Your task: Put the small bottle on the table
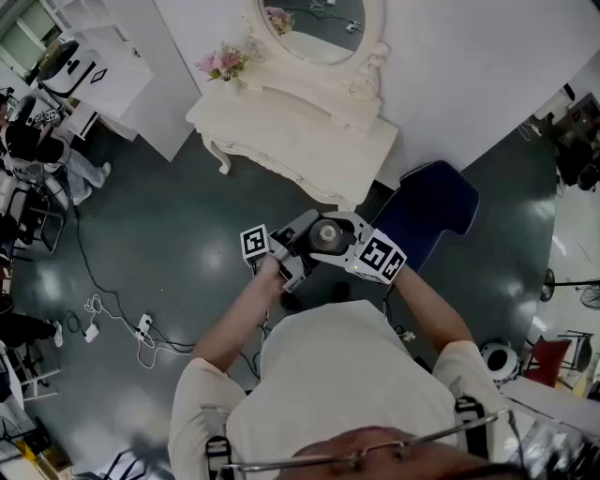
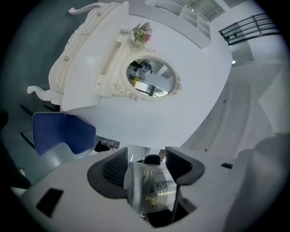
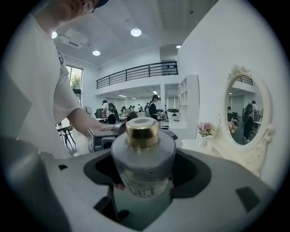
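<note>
Bottle (image 3: 143,158): small, with a clear body and a gold cap (image 3: 142,132). It is in mid-air in front of the person, between the two grippers, above the floor and short of the table (not on it).
Right gripper (image 3: 145,165): the jaws stand wide and are clamped on the bottle's body, one pad on each side. In the right gripper view the bottle is upright with the cap on top.
Left gripper (image 2: 147,156): the jaws are also wide, with the pads against the bottle's sides. The bottle's body fills the gap between them.
Grippers together: in the head view they meet at the bottle from either side, with the marker cubes turned outward. The bottle's round top shows between them.
Table (image 1: 281,131): white and ornate with curved legs, standing against a white wall beyond the grippers.
Mirror (image 1: 314,23): oval, in a carved white frame, standing at the back of the table.
Flowers (image 1: 223,64): a pink bunch at the table's back left corner, just beside the mirror frame.
Chair (image 1: 436,206): blue, near the table's right front corner, behind the right gripper in the head view.
Floor (image 1: 169,234): dark and glossy.
Cables (image 1: 122,323): white leads and a power strip lie on the floor to the person's left, well apart from the table.
Background: desks and seated people at the far left edge of the head view (too small to tell more).
</note>
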Tool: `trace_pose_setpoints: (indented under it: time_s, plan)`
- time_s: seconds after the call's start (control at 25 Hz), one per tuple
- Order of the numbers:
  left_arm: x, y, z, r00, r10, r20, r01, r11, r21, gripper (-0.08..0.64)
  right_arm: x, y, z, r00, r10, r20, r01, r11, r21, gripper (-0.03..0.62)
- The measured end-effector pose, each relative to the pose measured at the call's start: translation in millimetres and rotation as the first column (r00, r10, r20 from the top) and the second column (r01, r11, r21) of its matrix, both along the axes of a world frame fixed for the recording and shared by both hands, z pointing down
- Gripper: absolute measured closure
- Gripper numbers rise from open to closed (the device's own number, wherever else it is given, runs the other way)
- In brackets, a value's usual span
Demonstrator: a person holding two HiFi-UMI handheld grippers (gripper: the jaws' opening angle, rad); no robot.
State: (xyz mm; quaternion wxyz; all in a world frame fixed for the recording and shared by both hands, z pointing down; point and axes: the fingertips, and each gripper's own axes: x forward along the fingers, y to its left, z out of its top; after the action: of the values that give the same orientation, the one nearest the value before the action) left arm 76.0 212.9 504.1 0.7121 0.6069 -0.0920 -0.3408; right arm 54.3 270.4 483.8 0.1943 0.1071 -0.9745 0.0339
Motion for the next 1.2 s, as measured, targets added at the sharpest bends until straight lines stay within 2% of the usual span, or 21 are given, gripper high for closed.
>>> trace_pose_setpoints:
  time_s: [0.72, 1.2]
  plan:
    - [-20, -7, 1, 0.999, 0.036, -0.008, -0.036, 0.999, -0.006, 0.305, -22, -8, 3, 1.0, 0.029, -0.012, -0.029, 1.0, -0.005, 0.247]
    - [-61, 0, 3, 0.997, 0.075, 0.006, -0.075, 0.997, -0.003, 0.305, -65, -2, 5, 0.998, 0.068, -0.001, -0.068, 0.998, 0.003, 0.247]
